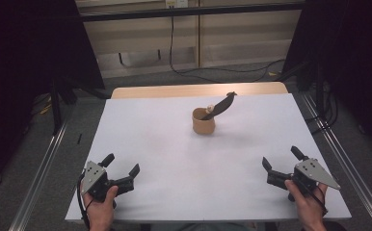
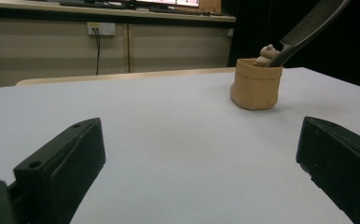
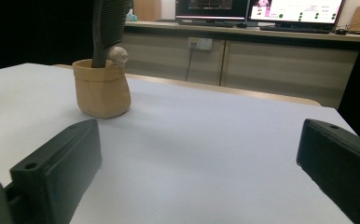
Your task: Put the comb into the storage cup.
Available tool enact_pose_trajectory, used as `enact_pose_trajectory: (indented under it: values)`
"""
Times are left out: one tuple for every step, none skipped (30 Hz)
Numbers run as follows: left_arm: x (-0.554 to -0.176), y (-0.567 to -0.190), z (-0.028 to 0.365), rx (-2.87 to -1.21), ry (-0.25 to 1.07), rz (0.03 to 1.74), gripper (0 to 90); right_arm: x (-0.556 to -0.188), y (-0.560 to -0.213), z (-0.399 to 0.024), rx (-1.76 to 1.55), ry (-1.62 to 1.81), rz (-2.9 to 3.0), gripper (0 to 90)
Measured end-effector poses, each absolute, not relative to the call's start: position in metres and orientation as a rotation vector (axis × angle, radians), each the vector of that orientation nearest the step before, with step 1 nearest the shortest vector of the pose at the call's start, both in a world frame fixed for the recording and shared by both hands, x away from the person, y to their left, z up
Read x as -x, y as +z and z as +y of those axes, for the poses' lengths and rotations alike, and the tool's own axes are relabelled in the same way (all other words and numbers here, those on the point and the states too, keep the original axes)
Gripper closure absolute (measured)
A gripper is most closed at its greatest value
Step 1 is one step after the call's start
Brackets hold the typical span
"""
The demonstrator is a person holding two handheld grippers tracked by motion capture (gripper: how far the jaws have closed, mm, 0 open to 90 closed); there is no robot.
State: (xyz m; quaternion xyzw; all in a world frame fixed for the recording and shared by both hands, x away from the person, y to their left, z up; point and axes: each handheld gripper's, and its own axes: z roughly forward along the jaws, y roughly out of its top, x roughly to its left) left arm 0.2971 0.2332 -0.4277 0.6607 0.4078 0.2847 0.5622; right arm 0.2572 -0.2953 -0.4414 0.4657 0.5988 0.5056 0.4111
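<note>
A small tan pouch (image 1: 203, 123) (image 2: 255, 84) (image 3: 102, 88) stands upright a little past the table's middle. A black comb (image 1: 221, 106) (image 2: 308, 27) (image 3: 107, 28) leans out of it toward the far right, beside a small pale rounded object (image 1: 209, 109) (image 2: 266, 53) (image 3: 119, 55). My left gripper (image 1: 121, 169) (image 2: 199, 168) rests open near the front left corner, nothing between its jaws. My right gripper (image 1: 281, 159) (image 3: 199, 168) rests open near the front right corner, also holding nothing. Both point toward the pouch from well short of it.
The table (image 1: 165, 159) carries a white sheet, with a wooden strip (image 1: 198, 90) at its far edge. Metal rails (image 1: 39, 173) run along both sides. Beyond are cabinets with a wall socket (image 2: 101, 29) and monitors (image 3: 294, 11).
</note>
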Motion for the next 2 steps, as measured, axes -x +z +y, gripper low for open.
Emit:
enact_pose_trajectory:
  values:
    - [-0.2975,-0.4278,0.2335,-1.555,0.670,0.961,1.7,-0.2574,-0.4413,-0.2950,-1.166,1.275,1.508,0.0]
    - [-0.2978,-0.4279,0.2337,-1.558,0.671,0.964,1.7,-0.2578,-0.4412,-0.2949,-1.164,1.281,1.508,0.0]
